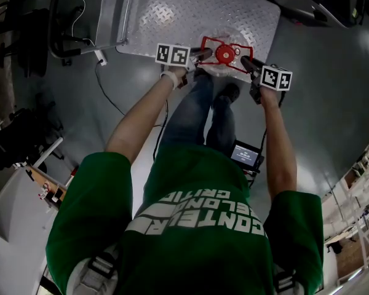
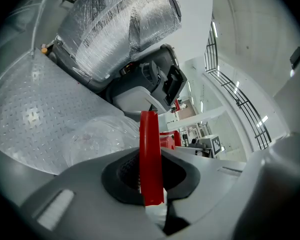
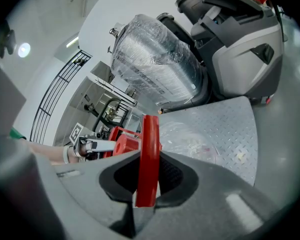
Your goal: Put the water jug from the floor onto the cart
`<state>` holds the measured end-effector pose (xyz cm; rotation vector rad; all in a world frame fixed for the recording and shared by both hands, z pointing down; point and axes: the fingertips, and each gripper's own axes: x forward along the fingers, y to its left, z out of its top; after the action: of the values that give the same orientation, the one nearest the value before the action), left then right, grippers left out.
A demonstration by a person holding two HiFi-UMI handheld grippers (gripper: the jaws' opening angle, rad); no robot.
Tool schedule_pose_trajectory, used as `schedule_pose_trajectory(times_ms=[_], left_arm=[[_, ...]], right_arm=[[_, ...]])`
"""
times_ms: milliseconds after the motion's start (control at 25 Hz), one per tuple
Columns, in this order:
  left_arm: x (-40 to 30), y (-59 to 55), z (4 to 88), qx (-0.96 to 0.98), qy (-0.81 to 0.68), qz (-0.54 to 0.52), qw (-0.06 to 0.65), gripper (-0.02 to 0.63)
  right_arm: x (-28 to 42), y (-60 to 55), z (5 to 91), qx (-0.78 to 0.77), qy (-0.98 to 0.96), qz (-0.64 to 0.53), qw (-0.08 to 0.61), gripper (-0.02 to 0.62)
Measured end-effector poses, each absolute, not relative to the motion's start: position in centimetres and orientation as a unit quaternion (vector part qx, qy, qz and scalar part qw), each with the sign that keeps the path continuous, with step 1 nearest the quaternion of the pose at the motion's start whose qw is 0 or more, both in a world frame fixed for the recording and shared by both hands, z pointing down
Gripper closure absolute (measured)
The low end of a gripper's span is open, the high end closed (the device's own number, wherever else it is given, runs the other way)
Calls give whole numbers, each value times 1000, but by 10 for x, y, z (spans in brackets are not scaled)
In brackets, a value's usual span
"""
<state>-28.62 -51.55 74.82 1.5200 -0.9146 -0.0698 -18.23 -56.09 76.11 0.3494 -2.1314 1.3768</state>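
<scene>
While both grippers clamp its red handle frame (image 2: 150, 154), the water jug (image 1: 224, 55) sits at upper centre of the head view, over the near edge of the cart (image 1: 172, 11). The left gripper (image 1: 203, 55) has its jaws closed on the frame's left bar, and the right gripper (image 1: 247, 62) grips the right bar the same way; in each gripper view a red strip stands pinched between the dark pads. The jug's clear body shows against the deck's diamond-plate metal. Whether its base rests on the plate or hangs just above it is hard to tell from these angles.

Around the cart lies a smooth grey floor (image 1: 320, 91), with a thin cable (image 1: 107, 91) trailing across it at left. Beyond the deck, in the gripper views, stands a bulky bundle wrapped in clear film (image 3: 155, 59), with a grey machine (image 3: 245, 49) beside it. Farther back the room is white-walled and high — a black railing (image 2: 235, 94) curves along an upper level. A white table (image 1: 12, 226) fills the head view's lower left corner.
</scene>
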Motion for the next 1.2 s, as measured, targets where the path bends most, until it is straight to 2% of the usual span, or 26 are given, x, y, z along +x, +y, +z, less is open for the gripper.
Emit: schedule_pose_trajectory(times_ms=[1200], left_arm=[[-312, -566, 789, 658, -382, -19, 649, 557]], right_arm=[[-205, -605, 800, 162, -778, 539, 279, 566]])
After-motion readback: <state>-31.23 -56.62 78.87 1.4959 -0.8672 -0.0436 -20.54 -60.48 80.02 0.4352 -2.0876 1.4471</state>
